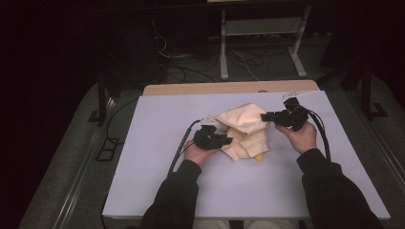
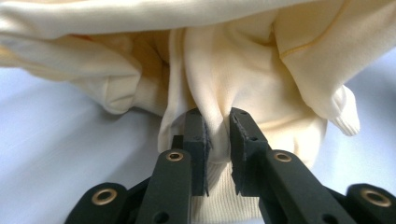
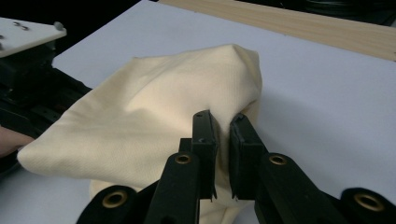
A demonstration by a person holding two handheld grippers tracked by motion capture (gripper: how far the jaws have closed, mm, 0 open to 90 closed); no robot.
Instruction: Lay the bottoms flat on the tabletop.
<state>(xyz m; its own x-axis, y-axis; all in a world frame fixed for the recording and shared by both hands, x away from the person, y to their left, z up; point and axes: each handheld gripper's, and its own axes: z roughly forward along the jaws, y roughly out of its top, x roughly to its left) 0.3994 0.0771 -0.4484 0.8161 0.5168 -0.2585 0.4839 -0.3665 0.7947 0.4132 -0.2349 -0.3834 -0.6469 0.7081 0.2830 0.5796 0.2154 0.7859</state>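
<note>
Two hand-held grippers, both pinching same cream garment, bunched mid-desk. Left hand-held gripper: nearly pressed together, thick fold of cloth squeezed btwn pads, ribbed hem just below; seen at garment's left edge in high view. Right hand-held gripper: nearly pressed together too, thin fold caught btwn pads; at garment's upper right in high view, cloth raised into a peak there. Small yellow bit showing under garment's near edge. White desk bare all round garment, wide room left, right & near side. Wooden strip along far edge, well apart from cloth.
</note>
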